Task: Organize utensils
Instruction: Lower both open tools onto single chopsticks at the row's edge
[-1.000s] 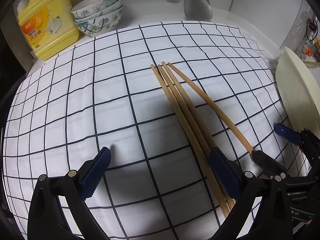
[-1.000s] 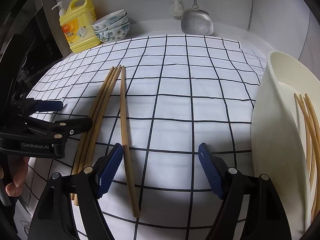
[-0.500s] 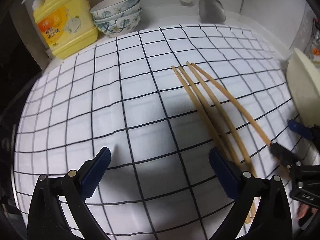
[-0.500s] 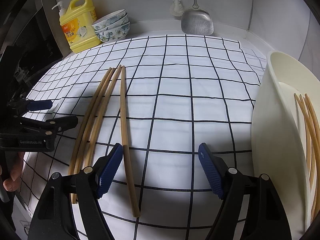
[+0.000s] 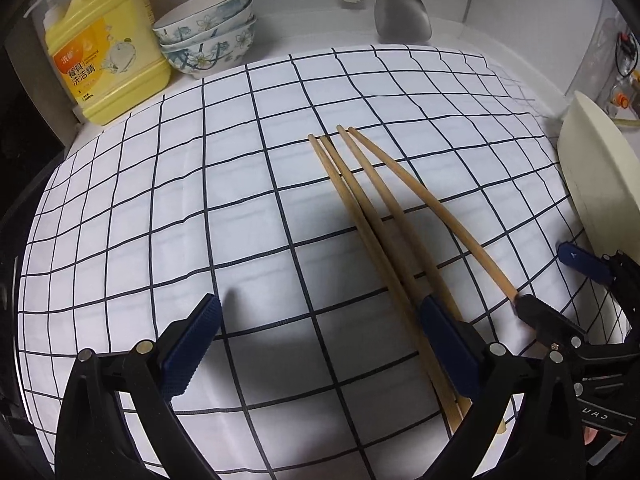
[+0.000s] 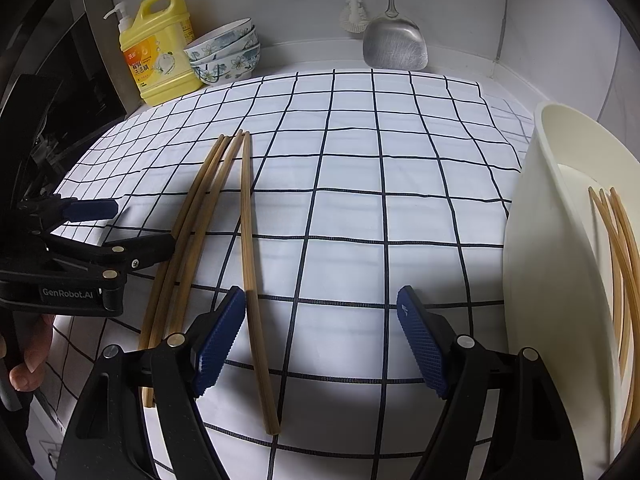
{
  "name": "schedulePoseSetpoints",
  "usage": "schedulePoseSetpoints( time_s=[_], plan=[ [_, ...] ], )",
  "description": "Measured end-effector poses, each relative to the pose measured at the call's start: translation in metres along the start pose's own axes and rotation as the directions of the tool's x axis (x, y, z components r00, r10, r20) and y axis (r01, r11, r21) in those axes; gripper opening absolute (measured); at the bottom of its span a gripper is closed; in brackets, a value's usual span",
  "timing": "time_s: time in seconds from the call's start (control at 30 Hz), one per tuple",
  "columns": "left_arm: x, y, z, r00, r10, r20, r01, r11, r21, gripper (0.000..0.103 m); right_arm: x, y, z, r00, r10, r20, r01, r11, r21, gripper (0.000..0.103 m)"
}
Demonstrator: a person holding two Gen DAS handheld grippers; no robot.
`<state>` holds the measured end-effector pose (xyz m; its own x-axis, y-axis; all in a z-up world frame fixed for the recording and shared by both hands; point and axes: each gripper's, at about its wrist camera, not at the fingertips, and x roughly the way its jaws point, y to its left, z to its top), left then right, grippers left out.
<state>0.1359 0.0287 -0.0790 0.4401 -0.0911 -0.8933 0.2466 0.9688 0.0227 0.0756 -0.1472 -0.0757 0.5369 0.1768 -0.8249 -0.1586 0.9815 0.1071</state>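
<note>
The left wrist view shows the left tool (image 5: pixel 316 344) with jaws wide apart, holding nothing; its right pad (image 5: pixel 448 344) lies over the near ends of the chopsticks (image 5: pixel 372 216), which run from 5 o'clock up toward the middle of the checked cloth (image 5: pixel 200 200) on the surface. This view alone shows clutter at 2 o'clock past the bin (image 5: pixel 592 184), too blurred to name. At 4 o'clock the right tool (image 5: pixel 560 280) comes in from the side, one tip touching the end of the rightmost chopstick.

The right wrist view shows the right tool (image 6: pixel 320 340) spread wide and empty, with that lone chopstick (image 6: pixel 252 280) just inside its left pad (image 6: pixel 218 344). Three more chopsticks lie bundled at 9 o'clock, beside the left tool (image 6: pixel 124 232), whose body reads "GenRobot.AI". Only this view shows a hand (image 6: pixel 28 356) at 8 o'clock and more chopsticks (image 6: pixel 620 264) inside the bin (image 6: pixel 552 240) at 3 o'clock.

Both views show a yellow jug (image 6: pixel 160 56) with Chinese characters I cannot read, stacked bowls (image 6: pixel 228 52), a brush (image 6: pixel 354 16) and a spatula (image 6: pixel 394 46) at 11 to 12 o'clock.
</note>
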Motion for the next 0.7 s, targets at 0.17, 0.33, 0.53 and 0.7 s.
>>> schedulePoseSetpoints(
  time_s=[0.17, 0.33, 0.53, 0.7],
  plan=[
    [0.003, -0.002, 0.006, 1.000, 0.014, 0.000, -0.014, 1.000, 0.001, 0.098, 0.000, 0.000, 0.000, 1.000, -0.002, -0.001, 0.002, 1.000, -0.004, 0.075],
    [0.001, 0.001, 0.002, 0.999, 0.046, 0.018, -0.046, 0.999, 0.009, 0.098, 0.000, 0.000, 0.000, 1.000, 0.001, -0.001, -0.001, 1.000, -0.003, 0.075],
    [-0.005, 0.013, -0.005, 0.995, 0.098, 0.024, -0.099, 0.995, 0.020, 0.097, 0.000, 0.000, 0.000, 1.000, 0.000, -0.001, 0.000, 1.000, -0.004, 0.075],
    [-0.007, 0.025, -0.007, 0.998, 0.051, 0.025, -0.050, 0.998, -0.046, 0.097, 0.000, 0.000, 0.000, 1.000, -0.001, -0.001, 0.001, 1.000, -0.004, 0.075]
  ],
)
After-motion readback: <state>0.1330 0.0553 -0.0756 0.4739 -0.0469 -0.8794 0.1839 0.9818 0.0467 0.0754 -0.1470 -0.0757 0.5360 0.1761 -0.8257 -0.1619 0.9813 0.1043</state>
